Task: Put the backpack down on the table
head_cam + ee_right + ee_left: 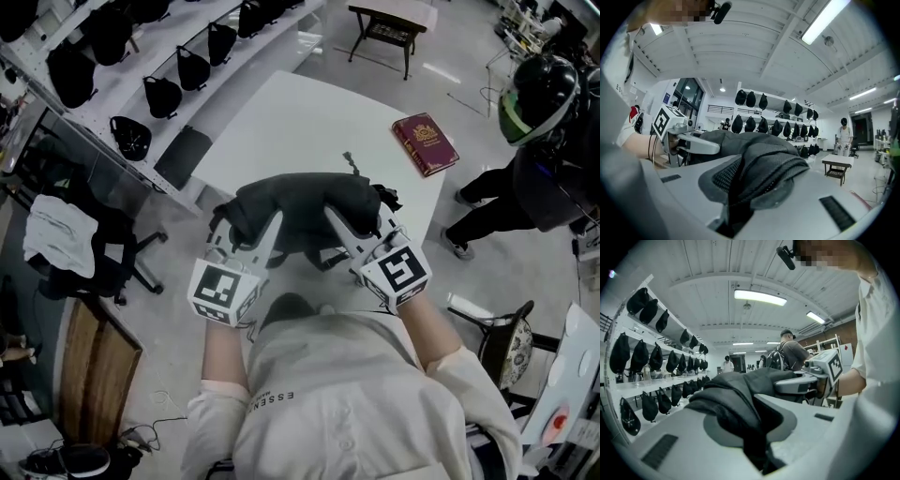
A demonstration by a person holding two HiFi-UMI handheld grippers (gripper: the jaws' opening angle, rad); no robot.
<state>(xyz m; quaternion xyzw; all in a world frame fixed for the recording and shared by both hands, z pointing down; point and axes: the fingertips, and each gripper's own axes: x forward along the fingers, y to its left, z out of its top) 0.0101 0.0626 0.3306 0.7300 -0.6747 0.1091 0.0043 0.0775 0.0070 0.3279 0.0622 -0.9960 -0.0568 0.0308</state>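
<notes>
Two hand-held grippers carry a dark backpack (300,211) in front of the person's chest, at the near edge of a white table (300,112). The left gripper (277,220) has its jaws narrowed onto a thick fold of the backpack's fabric, which bulges up between them in the left gripper view (759,437). The right gripper (333,216) is clamped in the same way on a padded, mesh-lined part, as the right gripper view shows (736,206). The two grippers sit side by side, near each other, each gripping one side of the bundle. In the head view the backpack covers the middle of the table's near edge; whether its underside touches the tabletop cannot be told. A broad stretch of white tabletop lies between the backpack and the far edge. A red book (425,143) lies flat by the right edge, well apart from the backpack. To the left, shelves (220,70) hung with black bags run just beside the table's left edge, and a chair (103,258) draped with white cloth stands on the floor nearer the person. On the right, a second person (534,169) in dark clothing stands close to the right edge. A small dark-framed table (389,28) stands beyond the far edge, with open floor between.
</notes>
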